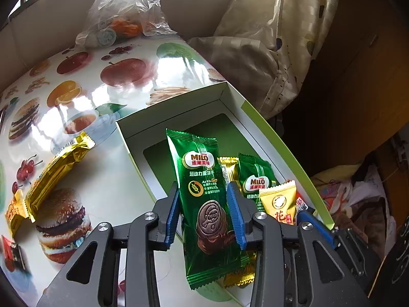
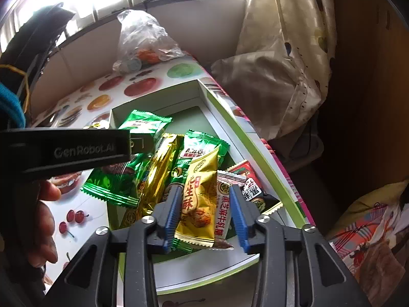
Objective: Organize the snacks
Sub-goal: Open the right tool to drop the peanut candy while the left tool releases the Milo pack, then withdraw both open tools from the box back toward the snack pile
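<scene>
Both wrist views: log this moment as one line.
left gripper: open around green Milo biscuit packet | right gripper: open around gold peanut-crisp packet | white green-edged cardboard box: holds several snacks

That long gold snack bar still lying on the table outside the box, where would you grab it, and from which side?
Grip the gold bar across its narrow middle, coming down from above. It lies flat and slanted on the table, so the jaws should turn to straddle its long edges; its crimped ends are thin and would probably slip.
</scene>
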Demonstrator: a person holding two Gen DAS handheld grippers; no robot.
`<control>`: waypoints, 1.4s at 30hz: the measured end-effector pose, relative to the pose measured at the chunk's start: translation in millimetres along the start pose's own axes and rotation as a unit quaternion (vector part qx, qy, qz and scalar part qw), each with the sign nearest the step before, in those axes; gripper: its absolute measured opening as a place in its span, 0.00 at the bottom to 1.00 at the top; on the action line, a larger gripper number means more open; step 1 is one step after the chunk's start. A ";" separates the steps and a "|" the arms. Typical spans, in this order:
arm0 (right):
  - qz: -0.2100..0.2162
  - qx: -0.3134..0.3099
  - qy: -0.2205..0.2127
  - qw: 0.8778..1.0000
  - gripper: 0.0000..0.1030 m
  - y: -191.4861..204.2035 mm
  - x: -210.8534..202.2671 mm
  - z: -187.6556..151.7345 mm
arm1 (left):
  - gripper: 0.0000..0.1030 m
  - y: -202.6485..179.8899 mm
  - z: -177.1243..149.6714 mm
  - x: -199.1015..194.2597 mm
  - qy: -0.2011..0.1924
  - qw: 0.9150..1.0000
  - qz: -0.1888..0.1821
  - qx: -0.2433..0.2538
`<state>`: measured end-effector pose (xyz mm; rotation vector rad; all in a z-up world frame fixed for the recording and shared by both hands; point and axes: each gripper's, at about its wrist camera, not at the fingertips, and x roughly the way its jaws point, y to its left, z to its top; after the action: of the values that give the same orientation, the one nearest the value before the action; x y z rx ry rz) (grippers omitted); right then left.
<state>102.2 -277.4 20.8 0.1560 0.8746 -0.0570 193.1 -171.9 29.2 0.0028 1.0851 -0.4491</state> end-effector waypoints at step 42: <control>0.011 -0.002 -0.042 0.999 0.48 29.4 -39.1 -5.5 | 0.48 24.1 -54.1 -94.9 -0.101 0.994 0.043 0.002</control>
<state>76.3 -248.0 50.7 0.1588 0.7890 -0.0400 119.0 -104.8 79.2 0.0089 0.8823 -0.3653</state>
